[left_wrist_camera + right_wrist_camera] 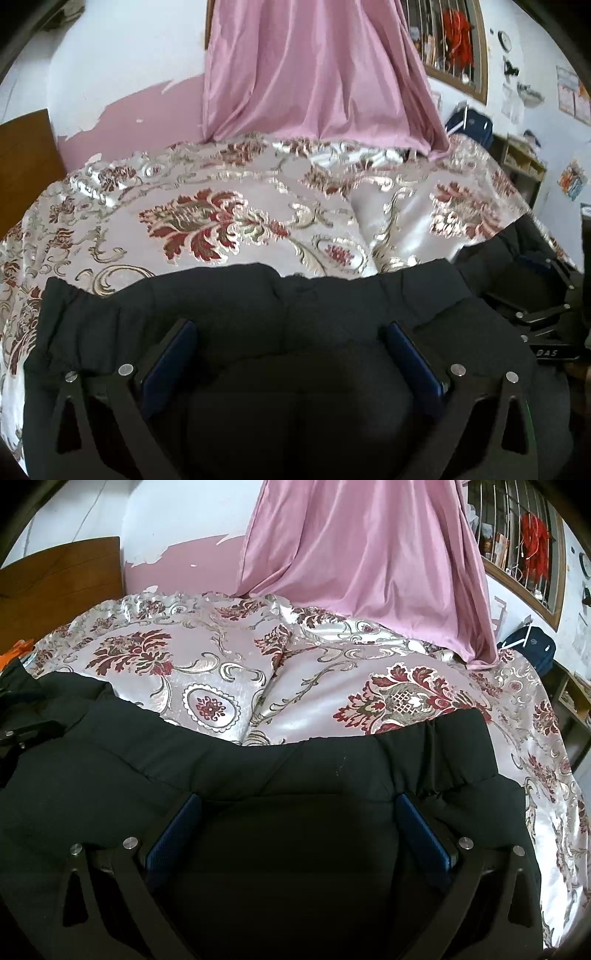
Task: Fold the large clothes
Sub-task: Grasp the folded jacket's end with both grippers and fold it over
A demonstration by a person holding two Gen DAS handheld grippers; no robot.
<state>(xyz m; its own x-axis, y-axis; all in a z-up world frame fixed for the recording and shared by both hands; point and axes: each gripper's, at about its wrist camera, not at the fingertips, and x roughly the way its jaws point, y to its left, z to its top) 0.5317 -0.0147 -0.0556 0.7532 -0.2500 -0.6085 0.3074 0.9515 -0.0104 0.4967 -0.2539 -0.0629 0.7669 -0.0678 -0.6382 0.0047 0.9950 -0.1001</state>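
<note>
Spread across the near edge of the bed point(229, 221), a black padded jacket point(258, 302), its far hem running roughly parallel to that edge and leaving the flowered silvery bedspread point(332, 672) bare beyond it. At the bed's left end, a brown wooden headboard point(62, 576), with something orange point(18, 650) just showing beside it, too little visible to name. On the left, the left tongs point(290, 354) low over the jacket, blue-padded fingers point(173, 354) wide apart, dark quilted cloth filling the space between them; whether the pads touch the cloth cannot be told. In the same view, at the right edge, part of the other tool's black frame over the jacket. Further right, the right tongs point(299, 827) likewise over the jacket, blue fingers point(424, 830) spread wide, nothing clamped, black fabric lying between and under them. Along the far edge of the bed, a pink curtain point(314, 74) hanging down until its hem meets the bedspread. Behind, a white wall with a pink lower band point(147, 110), paint flaking at the join. Off the bed's right end, a dark blue bag point(532, 646), and past it a low wooden shelf unit point(521, 162) with open compartments, contents too blurred to make out. Above it, a barred window point(524, 546) with a red garment point(535, 542) hanging at it.
</note>
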